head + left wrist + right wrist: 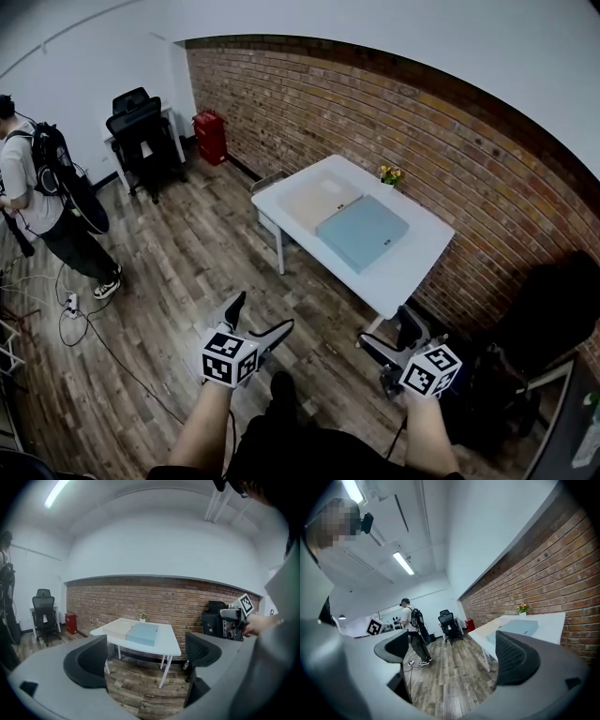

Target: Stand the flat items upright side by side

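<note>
Flat rectangular boxes untouched: left gripper (pixel 258 319) and right gripper (pixel 389 336) gape wide, empty, well short of the white table (pixel 422 251) where beige box (pixel 319 200) and pale blue box (pixel 363 232) lie flat, so closing in looks like step 1.

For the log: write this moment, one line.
left gripper: open, empty | right gripper: open, empty | blue box, beige box: flat on table

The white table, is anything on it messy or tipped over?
Nothing stands out. The beige box and the blue box lie flat, side by side on the white table, and the flower pot stands upright.
</note>
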The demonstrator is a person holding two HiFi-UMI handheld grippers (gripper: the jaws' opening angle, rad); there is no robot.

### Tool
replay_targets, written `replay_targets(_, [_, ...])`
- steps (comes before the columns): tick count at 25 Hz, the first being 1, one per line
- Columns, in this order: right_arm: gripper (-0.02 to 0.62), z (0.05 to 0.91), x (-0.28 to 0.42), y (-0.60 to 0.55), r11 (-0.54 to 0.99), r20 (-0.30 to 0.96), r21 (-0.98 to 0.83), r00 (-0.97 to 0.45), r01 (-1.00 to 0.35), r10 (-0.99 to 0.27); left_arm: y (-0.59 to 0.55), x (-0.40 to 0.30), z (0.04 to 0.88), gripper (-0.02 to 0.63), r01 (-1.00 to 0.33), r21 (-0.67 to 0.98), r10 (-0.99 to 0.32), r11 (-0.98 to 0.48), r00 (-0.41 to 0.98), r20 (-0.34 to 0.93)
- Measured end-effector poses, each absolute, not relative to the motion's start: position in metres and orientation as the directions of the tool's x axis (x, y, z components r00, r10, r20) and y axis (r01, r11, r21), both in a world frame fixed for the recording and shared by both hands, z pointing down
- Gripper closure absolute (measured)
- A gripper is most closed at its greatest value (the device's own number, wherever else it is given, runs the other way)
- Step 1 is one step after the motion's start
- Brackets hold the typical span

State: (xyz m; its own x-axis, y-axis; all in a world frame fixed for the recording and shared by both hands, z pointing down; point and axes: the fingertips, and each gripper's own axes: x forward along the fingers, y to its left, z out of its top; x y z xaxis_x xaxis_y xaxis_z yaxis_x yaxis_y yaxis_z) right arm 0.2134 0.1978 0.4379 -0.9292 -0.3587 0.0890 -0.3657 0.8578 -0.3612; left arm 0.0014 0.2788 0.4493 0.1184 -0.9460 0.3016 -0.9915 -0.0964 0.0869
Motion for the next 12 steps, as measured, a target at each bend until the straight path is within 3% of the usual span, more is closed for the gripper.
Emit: replay_targets(12, [0.017, 0.449, 0.102, 0.081, 0.847, 0.163, -0.361, -0.921, -0.390, -0.355, 0.155, -0.099, 0.455, 0.087, -0.982, 0.137, -0.939, -0.131, 0.167, 0.299])
